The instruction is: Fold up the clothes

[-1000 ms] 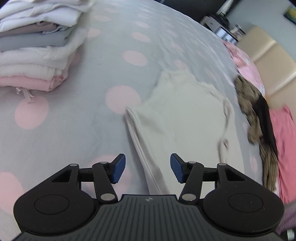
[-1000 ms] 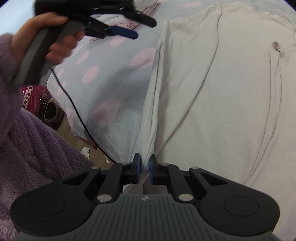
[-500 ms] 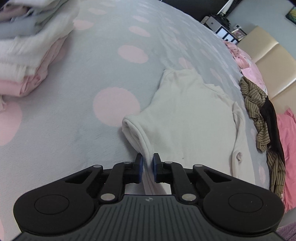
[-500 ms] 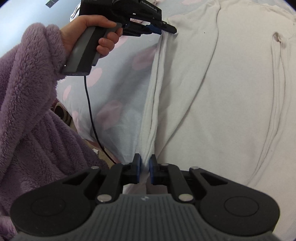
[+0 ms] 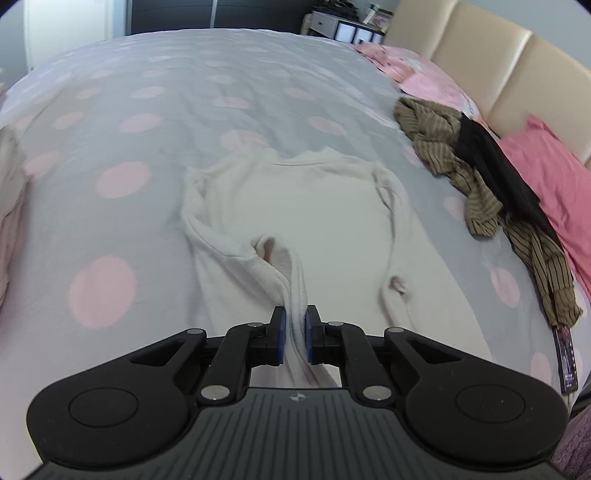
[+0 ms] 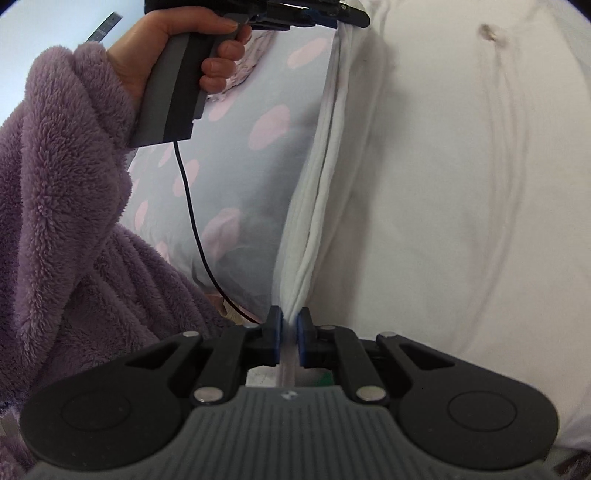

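A cream long-sleeved top [image 5: 306,206] lies spread on the grey bedspread with pink dots [image 5: 110,140]. My left gripper [image 5: 294,334] is shut on the top's bunched left side edge, lifted into a ridge over the body. In the right wrist view my right gripper [image 6: 289,336] is shut on the same edge of the top [image 6: 424,184] lower down. The fabric stretches taut from it up to the left gripper [image 6: 343,18], held by a hand [image 6: 177,44] in a purple fleece sleeve. The near sleeve's cuff opening [image 5: 266,251] gapes just past my left fingertips.
A brown striped garment with a black one [image 5: 491,177] lies at the right, beside pink pillows [image 5: 554,184] and a beige headboard [image 5: 491,62]. A stack of folded clothes [image 5: 9,206] shows at the left edge. The left gripper's cable [image 6: 192,206] hangs over the bed's edge.
My left gripper shut on the top's side edge, then carried it across over the body. The view swung right, away from the folded stack. My right gripper kept its grip.
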`<state>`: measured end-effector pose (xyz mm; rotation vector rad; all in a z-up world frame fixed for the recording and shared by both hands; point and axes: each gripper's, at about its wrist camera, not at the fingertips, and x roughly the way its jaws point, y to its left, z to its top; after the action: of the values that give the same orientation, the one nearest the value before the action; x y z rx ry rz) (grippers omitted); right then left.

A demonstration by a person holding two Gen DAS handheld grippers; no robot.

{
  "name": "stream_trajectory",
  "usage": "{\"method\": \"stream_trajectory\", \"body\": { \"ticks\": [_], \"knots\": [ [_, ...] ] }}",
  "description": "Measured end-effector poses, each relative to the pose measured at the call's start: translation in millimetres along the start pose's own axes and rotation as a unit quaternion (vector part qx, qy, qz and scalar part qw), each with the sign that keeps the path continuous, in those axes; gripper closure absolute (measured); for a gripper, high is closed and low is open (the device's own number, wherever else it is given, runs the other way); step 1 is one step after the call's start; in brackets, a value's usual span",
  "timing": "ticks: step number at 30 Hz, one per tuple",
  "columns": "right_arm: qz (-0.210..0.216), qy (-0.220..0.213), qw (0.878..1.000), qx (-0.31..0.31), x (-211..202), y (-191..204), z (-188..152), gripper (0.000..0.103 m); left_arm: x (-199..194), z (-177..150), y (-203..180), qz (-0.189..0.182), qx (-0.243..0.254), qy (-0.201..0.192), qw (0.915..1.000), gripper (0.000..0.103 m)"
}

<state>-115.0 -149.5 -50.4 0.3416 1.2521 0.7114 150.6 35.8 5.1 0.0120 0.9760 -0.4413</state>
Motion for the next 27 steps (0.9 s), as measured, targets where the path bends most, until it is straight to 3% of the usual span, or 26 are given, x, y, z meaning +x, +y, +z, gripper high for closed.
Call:
{"method": "stream_trajectory", "body": {
  "ticks": [9,13,23,27],
  "knots": [
    [-0.005,0.005,0.998,0.065,-2.7,-32.6,-9.5,0.094,43.5,0.0,-45.0,0.005,0.064,0.049,0.9967,0.095],
    [-0.003,0.019,0.996,0.085,-3.0,-38.9,-16.8,0.094,63.2,-4.6,-52.7,0.016,0.069,0.081,0.9942,0.095],
    [-0.013,0.028,0.993,0.113,8.1,-43.2,-31.1,0.093,54.6,-8.7,-42.3,0.011,0.058,0.078,0.9952,0.087],
    [-0.017,0.027,0.994,0.107,8.1,-38.4,-34.5,0.093,39.6,-13.5,-30.2,-0.004,0.037,0.059,0.9975,0.076]
  ]
}}
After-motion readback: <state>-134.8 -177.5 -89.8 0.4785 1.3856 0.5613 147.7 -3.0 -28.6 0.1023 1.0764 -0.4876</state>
